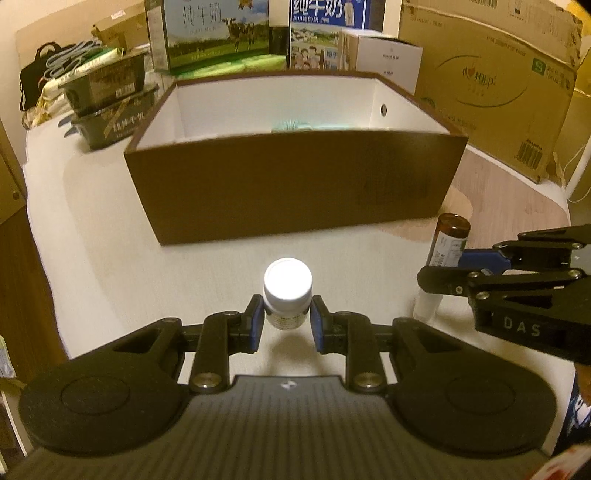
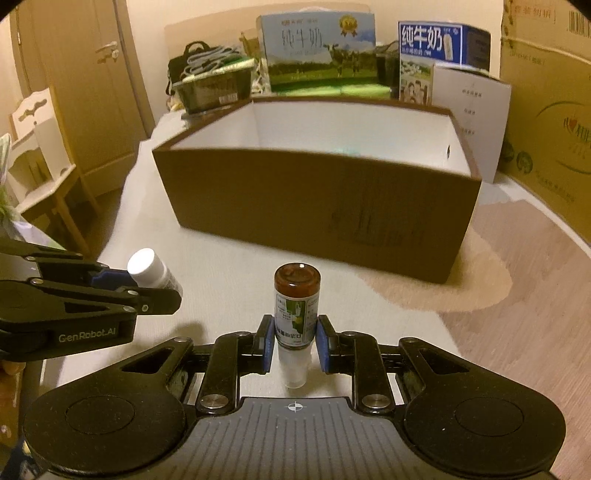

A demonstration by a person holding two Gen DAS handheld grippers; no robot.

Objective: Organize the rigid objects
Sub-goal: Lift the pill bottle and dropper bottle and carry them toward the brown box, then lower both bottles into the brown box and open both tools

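My left gripper (image 1: pixel 287 318) is shut on a small white pill bottle (image 1: pixel 287 291) with a white cap, held above the pale table. My right gripper (image 2: pixel 294 338) is shut on a slim brown bottle (image 2: pixel 296 301) with a green-and-white label, its pale end pointing down. Each view catches the other hand: the brown bottle (image 1: pixel 447 242) and right gripper (image 1: pixel 447 271) at the right, the white bottle (image 2: pixel 151 271) and left gripper (image 2: pixel 147 291) at the left. Ahead stands an open brown box (image 1: pixel 288 192) (image 2: pixel 314 206) with white inner walls; something pale green lies inside it (image 1: pixel 291 126).
Milk cartons (image 1: pixel 218 33) (image 2: pixel 317 55), a white box (image 1: pixel 384 62), stacked dark trays (image 1: pixel 107 99) and a large cardboard carton (image 1: pixel 491 85) crowd the space behind the box. A bag (image 2: pixel 192 59) sits far left. A door (image 2: pixel 92 92) and white chair (image 2: pixel 40 147) stand left of the table.
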